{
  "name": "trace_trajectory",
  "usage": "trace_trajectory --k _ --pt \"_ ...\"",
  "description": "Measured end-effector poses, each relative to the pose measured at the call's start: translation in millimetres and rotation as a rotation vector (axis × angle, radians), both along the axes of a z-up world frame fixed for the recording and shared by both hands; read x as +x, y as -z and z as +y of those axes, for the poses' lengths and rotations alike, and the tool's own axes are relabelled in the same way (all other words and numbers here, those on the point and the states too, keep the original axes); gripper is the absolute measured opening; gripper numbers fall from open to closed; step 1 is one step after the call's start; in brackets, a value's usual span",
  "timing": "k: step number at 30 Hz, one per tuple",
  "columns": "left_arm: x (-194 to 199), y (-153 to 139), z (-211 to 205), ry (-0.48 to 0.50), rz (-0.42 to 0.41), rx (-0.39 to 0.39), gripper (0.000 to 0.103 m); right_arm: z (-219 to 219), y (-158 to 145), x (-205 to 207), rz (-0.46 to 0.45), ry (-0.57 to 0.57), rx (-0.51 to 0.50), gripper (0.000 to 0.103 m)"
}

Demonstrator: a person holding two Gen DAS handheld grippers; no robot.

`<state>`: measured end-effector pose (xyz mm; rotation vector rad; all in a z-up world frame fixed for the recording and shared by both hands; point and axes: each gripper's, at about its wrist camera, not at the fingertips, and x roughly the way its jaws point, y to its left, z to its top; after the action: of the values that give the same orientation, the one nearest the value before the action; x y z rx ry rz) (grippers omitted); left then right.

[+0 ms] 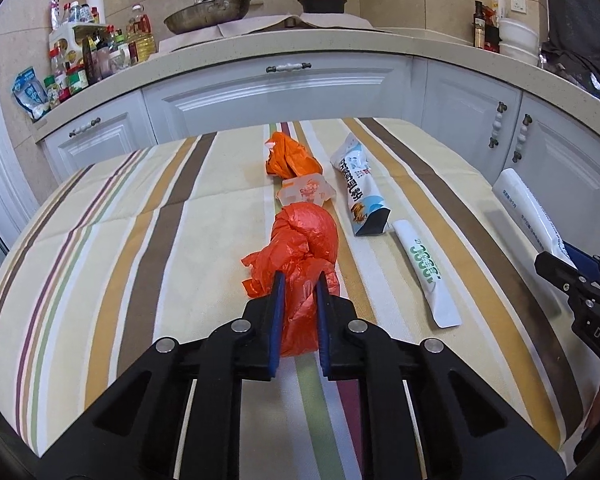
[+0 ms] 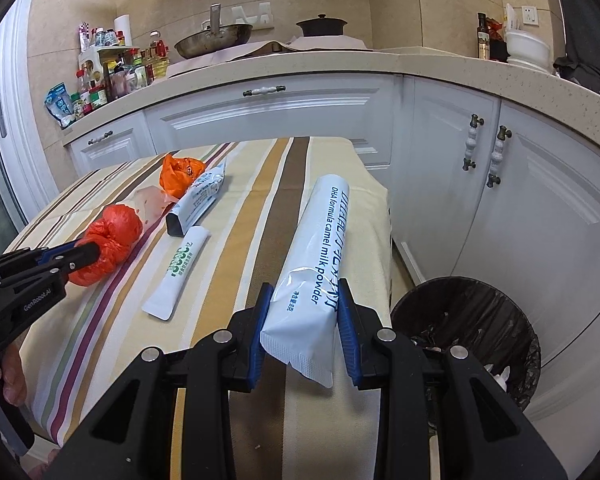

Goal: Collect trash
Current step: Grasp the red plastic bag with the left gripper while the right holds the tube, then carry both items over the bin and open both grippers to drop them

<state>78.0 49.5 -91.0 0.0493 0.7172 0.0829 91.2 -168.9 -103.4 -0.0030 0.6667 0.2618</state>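
Note:
My left gripper (image 1: 299, 286) is shut on a crumpled red plastic bag (image 1: 304, 248) lying on the striped table; the bag also shows in the right wrist view (image 2: 114, 228). My right gripper (image 2: 304, 300) is shut on a long white camel milk powder sachet (image 2: 320, 248), held near the table's right edge; it also shows in the left wrist view (image 1: 528, 208). On the table lie an orange bag (image 1: 290, 156), a clear plastic wrapper (image 1: 306, 192), a white-blue milk powder pouch (image 1: 360, 188) and a small white sachet with green print (image 1: 426, 272).
A black-lined trash bin (image 2: 472, 328) stands on the floor right of the table (image 2: 260, 184), below my right gripper. White cabinets (image 1: 276, 92) and a counter with a wok (image 1: 208, 12), a pot and bottles run behind.

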Motion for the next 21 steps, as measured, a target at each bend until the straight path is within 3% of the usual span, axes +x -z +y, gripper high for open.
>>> trace_trajectory --k 9,21 --pt "-22.8 -26.1 -19.1 0.062 -0.052 0.012 0.012 -14.7 -4.8 -10.9 -0.026 0.023 -0.021 0.032" --pt "-23.7 -39.9 -116.8 0.276 -0.099 0.004 0.012 -80.3 -10.3 -26.0 -0.051 0.143 -0.069 0.032"
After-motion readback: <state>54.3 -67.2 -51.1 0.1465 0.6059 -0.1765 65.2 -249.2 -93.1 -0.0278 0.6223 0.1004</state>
